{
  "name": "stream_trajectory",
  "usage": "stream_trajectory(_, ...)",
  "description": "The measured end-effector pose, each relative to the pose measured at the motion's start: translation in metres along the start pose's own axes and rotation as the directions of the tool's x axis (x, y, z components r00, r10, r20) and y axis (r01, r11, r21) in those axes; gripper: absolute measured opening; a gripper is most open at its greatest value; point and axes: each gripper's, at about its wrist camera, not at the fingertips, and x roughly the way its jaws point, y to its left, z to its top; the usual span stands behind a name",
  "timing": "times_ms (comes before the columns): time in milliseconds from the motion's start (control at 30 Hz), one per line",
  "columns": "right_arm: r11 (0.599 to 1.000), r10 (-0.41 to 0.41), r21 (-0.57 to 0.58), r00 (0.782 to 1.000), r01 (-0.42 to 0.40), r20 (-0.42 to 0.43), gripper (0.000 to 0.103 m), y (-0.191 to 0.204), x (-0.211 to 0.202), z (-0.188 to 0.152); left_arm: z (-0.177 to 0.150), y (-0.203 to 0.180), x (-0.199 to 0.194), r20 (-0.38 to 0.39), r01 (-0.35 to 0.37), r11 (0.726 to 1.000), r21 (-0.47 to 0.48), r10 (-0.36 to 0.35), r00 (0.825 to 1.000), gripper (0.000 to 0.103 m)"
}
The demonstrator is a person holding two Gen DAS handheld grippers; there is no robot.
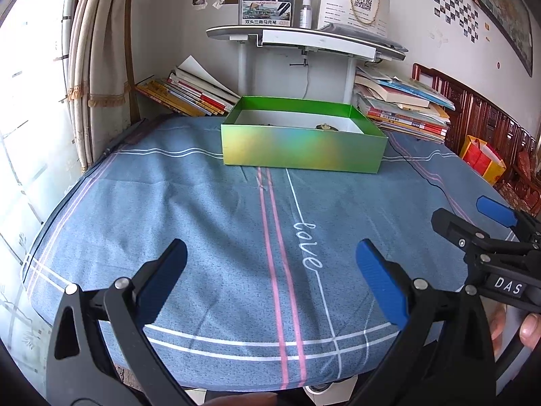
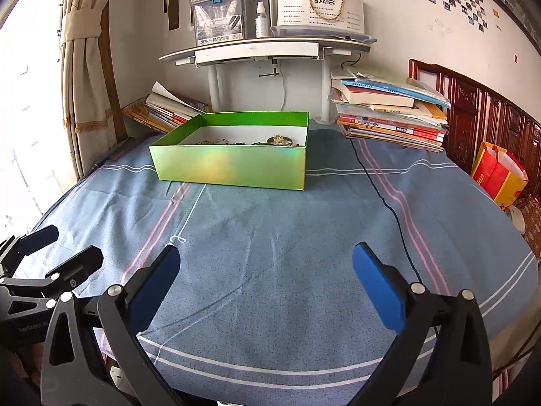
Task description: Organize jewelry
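Observation:
A shiny green box (image 1: 301, 149) (image 2: 230, 165) stands at the far side of the blue cloth. Jewelry (image 2: 280, 140) lies on its white floor: a gold flower piece and beaded strands; only a bit of the jewelry (image 1: 326, 127) shows over the rim in the left wrist view. My left gripper (image 1: 270, 274) is open above the near part of the cloth, holding nothing. My right gripper (image 2: 265, 280) is open too, empty, well short of the box. Each gripper shows at the edge of the other's view: the right gripper (image 1: 473, 218) and the left gripper (image 2: 64, 245).
Blue cloth (image 1: 209, 223) with pink and white stripes covers the table. Book stacks lean behind the box at left (image 1: 192, 94) and right (image 2: 392, 115). A black cable (image 2: 389, 203) runs across the cloth. A white shelf stand (image 1: 304, 40) rises behind. A red-yellow bag (image 2: 500, 176) sits at right.

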Motion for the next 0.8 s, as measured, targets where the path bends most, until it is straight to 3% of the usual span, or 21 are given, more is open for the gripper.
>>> stream_trajectory(800,1.000,-0.004,-0.005,1.000,0.004,-0.016,0.100,-0.0017,0.0057,-0.0069,0.0021,0.0040,0.0058,-0.010,0.000,1.000,-0.010,0.000,1.000,0.099)
